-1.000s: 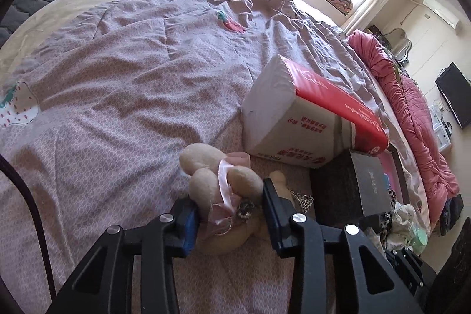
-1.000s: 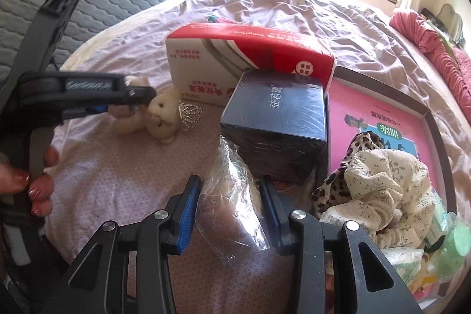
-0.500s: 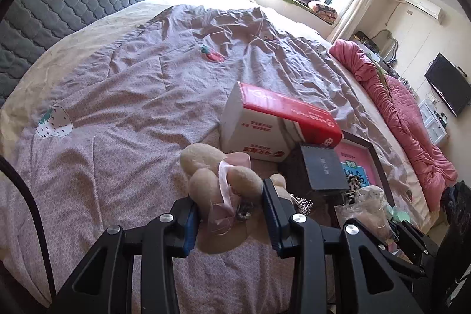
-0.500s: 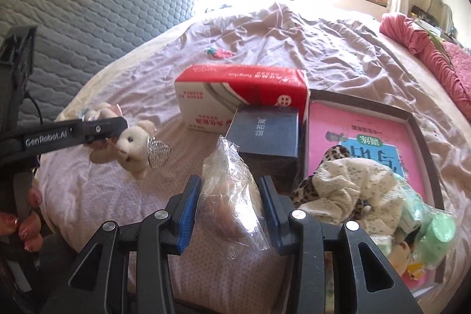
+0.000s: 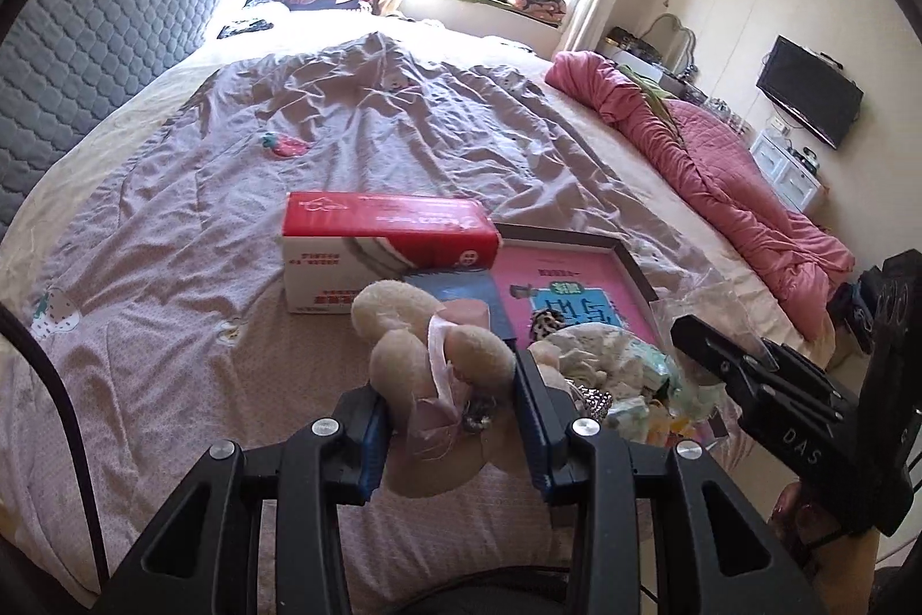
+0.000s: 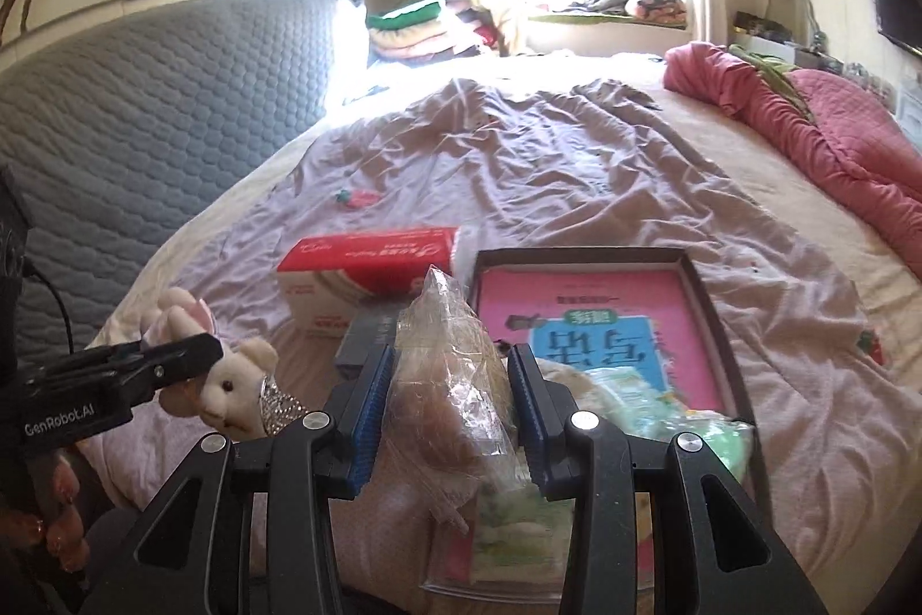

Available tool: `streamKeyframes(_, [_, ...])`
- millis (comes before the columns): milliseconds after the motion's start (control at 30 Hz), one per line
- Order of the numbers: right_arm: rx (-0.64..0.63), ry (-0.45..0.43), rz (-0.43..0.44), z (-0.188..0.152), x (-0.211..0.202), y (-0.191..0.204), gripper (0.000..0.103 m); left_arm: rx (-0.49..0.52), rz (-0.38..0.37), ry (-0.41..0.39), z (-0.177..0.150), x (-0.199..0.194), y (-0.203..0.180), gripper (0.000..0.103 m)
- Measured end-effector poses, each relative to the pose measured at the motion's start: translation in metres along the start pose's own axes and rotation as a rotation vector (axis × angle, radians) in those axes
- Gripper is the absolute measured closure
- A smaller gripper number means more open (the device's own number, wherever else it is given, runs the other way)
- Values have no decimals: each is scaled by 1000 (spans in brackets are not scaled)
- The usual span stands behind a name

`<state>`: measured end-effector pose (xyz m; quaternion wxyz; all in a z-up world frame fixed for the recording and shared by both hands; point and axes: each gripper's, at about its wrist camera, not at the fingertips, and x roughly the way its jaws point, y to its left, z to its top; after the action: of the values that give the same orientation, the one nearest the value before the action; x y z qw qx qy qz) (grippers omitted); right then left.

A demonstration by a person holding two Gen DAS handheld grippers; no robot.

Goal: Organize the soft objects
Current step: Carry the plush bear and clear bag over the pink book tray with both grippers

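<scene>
My left gripper (image 5: 452, 419) is shut on a cream plush rabbit (image 5: 426, 355) with a pink ribbon, held up above the bed. The same plush rabbit (image 6: 230, 378) shows at the left of the right wrist view, clamped in the left gripper (image 6: 190, 355). My right gripper (image 6: 452, 410) is shut on a clear plastic bag (image 6: 444, 361) with a brownish soft thing inside, also lifted off the bed. A dark tray (image 6: 714, 304) with a pink book and a heap of soft cloth items (image 5: 605, 361) lies below both grippers.
A red and white tissue pack (image 5: 386, 240) and a dark box (image 5: 455, 286) lie on the lilac quilt (image 5: 230, 211) beside the tray. A pink duvet (image 5: 720, 177) runs along the bed's right side. The grey padded headboard (image 6: 144, 96) stands left. A hand (image 6: 52, 517) holds the left gripper.
Both grippers rose and pulled back from the bed, each carrying its load. The tissue pack, dark box and tray now look smaller and farther off.
</scene>
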<state>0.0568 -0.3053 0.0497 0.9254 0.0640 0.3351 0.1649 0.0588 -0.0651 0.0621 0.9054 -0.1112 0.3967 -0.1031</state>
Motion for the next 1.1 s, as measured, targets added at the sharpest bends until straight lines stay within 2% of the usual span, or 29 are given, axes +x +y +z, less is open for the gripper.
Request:
streamKeyframes(167, [74, -11, -36, -4, -19, -40, 61, 62, -29, 19, 1, 9, -34, 64])
streamKeyframes(467, [147, 0, -72, -22, -28, -76, 61, 134, -44, 46, 2, 36, -70, 64])
streamKeyframes(800, [161, 39, -30, -33, -15, -81, 61, 206, -44, 123, -1, 77, -95, 64])
streamKeyframes(933, [173, 61, 10, -40, -4, -81, 61, 222, -38, 136, 2, 90, -99, 64])
streamKeyframes(1100, [171, 76, 17, -44, 8, -81, 61, 234, -36, 148, 5, 103, -102, 63])
